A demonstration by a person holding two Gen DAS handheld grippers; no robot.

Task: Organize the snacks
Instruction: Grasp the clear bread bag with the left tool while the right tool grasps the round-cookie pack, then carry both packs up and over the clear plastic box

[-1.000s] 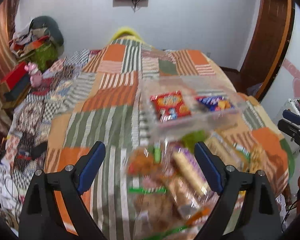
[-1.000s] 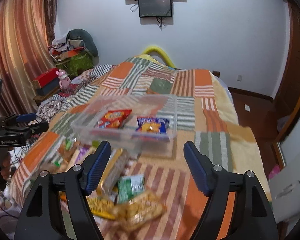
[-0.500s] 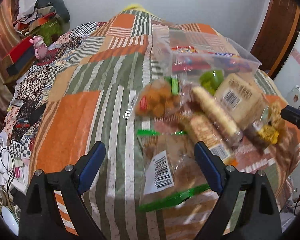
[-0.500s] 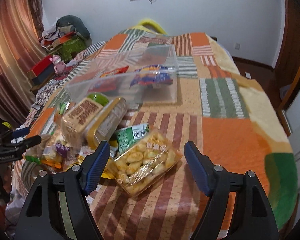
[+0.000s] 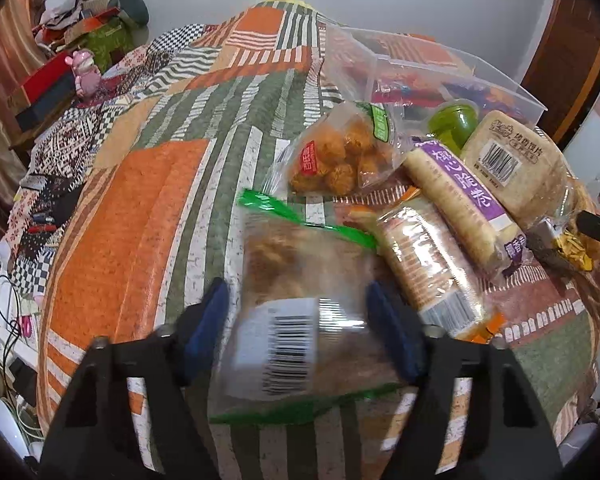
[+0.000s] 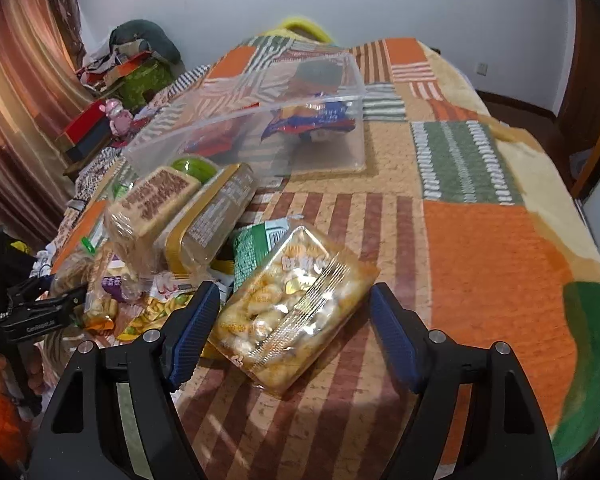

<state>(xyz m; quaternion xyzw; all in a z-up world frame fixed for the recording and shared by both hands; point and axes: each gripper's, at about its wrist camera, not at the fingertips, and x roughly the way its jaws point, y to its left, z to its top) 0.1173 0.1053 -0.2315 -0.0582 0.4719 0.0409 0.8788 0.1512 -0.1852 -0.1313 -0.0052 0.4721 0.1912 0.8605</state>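
Left gripper: jaws spread, straddling the green-edged bag with the barcode label, low centre of the left view. Blue pads sit at the bag's two sides; can't confirm contact (bag is motion-blurred), so I read it as open around the bag, not clamped.

Right gripper: also open, fingers either side of the clear tray pack of puffs, lower centre of the right view. Visible gap on the right-hand pad, so no grip yet.

Further out: the snack pile runs up from both grippers – fried-ball bag, purple-label roll, cracker sleeve, green cup – and behind it the clear bin, upper centre, already holding a red and a blue packet. All on the patchwork blanket.

Risks from here:
- Both packs are slick film over loose contents; closing hard probably crushes the snacks, closing light lets the film slide out on the lift.
- The green-edged bag touches the cracker sleeve's lower end, so the right pad may snag it and drag the neighbour.
- Soft blanket gives under a downward push (fingers can scoop fabric).
- The bin is light; a packet dropped on the near wall could tip it.
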